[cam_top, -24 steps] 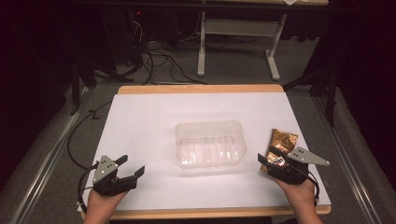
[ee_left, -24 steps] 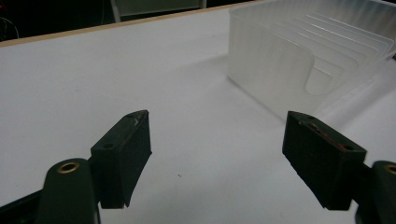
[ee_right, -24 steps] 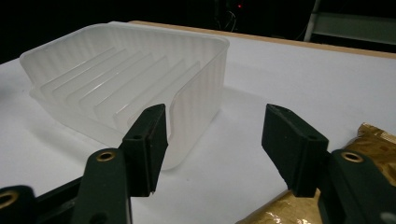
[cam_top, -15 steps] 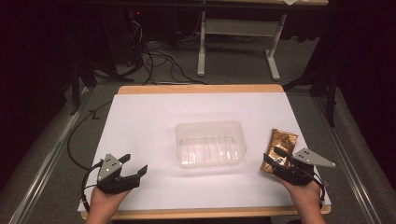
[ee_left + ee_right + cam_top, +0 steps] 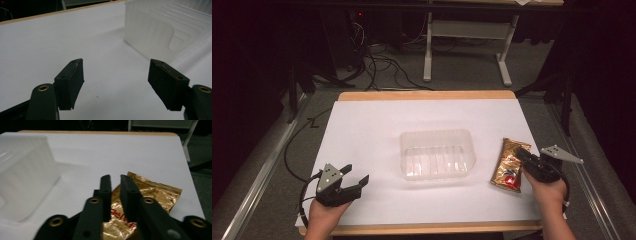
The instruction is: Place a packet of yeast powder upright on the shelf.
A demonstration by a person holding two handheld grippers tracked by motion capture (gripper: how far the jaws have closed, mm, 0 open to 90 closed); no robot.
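A gold foil snack packet (image 5: pixel 508 167) with red print lies flat at the right of the white table top. My right gripper (image 5: pixel 518 151) hovers over the packet's right edge. In the right gripper view its jaws (image 5: pixel 115 178) stand almost together, with only a thin slit between them, and the packet (image 5: pixel 152 191) lies beneath and beyond them. A clear plastic tray (image 5: pixel 437 134) sits empty at the table's middle. My left gripper (image 5: pixel 356 173) rests near the front left, open and empty. In the left gripper view its jaws (image 5: pixel 116 75) are spread wide, with the tray (image 5: pixel 150 30) ahead to the right.
The white sheet (image 5: pixel 377 125) covers a wooden-edged table. Cables (image 5: pixel 382 65) and a white table frame (image 5: pixel 462 30) lie on the dark floor beyond the far edge. A black cable (image 5: pixel 294 150) trails off the table's left side.
My right gripper has drawn back to the right, uncovering more of the gold packet. My left gripper has shifted slightly right and forward, still open.
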